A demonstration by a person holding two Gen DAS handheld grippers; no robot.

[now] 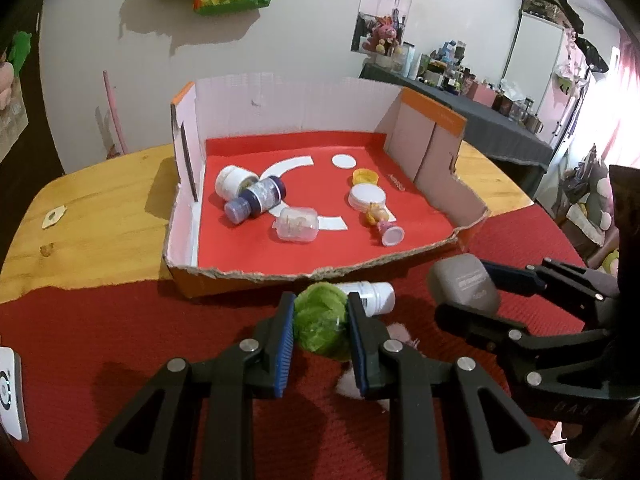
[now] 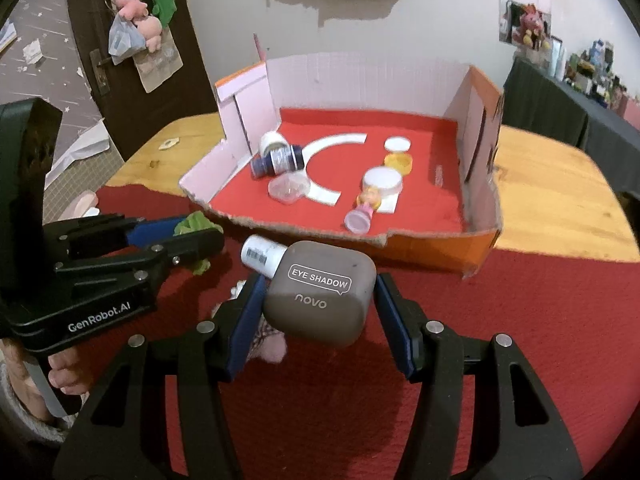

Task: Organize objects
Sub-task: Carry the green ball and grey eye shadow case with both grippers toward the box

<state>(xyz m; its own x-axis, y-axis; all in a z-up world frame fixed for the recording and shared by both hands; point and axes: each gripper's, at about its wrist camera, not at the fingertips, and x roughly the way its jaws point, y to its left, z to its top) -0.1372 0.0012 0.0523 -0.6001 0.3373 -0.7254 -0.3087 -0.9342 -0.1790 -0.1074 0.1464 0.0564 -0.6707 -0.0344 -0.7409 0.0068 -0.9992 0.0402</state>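
I saw the cardboard box (image 1: 304, 112) standing at 12 o'clock on the surface (image 1: 100, 184), its torn, low front edge facing both grippers. The red mat (image 2: 520, 320) in front of that edge was open at 3 o'clock in the right wrist view.

The left gripper (image 1: 321, 328) had its jaws clamped on a green plush toy (image 1: 320, 326); the blue pads (image 1: 285, 340) pressed its sides. The right gripper (image 2: 320, 312) had its jaws on either side of a grey eye shadow case (image 2: 320, 300). The left pad touched the case; I could not tell whether the right pad made contact.

A white bottle (image 2: 262, 256) lay on its side on the mat, just behind the case and just short of the box edge. A pink fuzzy item (image 2: 272, 350) lay under the right jaws.

Inside the box, at 11 o'clock, lay a white jar (image 1: 230, 182), two dark blue jars (image 1: 256, 200) and a clear container (image 1: 296, 224). At 1 o'clock lay a yellow lid (image 1: 366, 178), a white-lidded jar (image 1: 366, 196) and a small doll figure (image 1: 380, 220).
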